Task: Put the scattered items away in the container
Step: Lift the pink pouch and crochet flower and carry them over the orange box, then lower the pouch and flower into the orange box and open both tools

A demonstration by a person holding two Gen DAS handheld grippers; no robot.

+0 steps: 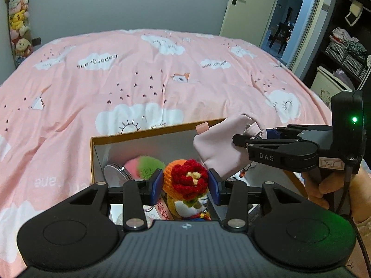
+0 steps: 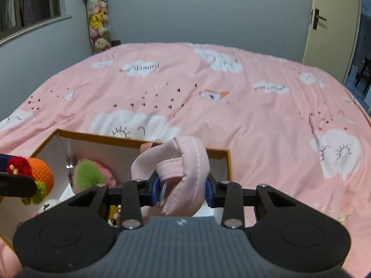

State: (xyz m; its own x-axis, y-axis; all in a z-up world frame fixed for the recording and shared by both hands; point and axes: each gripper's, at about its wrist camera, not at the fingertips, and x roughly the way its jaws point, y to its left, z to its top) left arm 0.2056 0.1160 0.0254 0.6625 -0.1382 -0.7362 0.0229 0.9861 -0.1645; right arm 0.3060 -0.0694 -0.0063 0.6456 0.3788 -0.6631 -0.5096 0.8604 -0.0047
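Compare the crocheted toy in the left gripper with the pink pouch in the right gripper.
The crocheted toy is knitted yarn in orange, red and green; the pink pouch is smooth, plain pale pink fabric with stitched seams. The toy is rounded and bulbous; the pouch is flatter and folds over. The left gripper holds the toy by its sides; the right gripper pinches the pouch near its strap. Both are soft, gripped, and held over the open box.

Both tools (image 1: pixel 184 186) (image 2: pixel 182 191) clamped, angled downward.

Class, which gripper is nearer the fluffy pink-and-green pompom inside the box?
Left. The left gripper hangs just before the pompom; the right gripper is farther off sideways.
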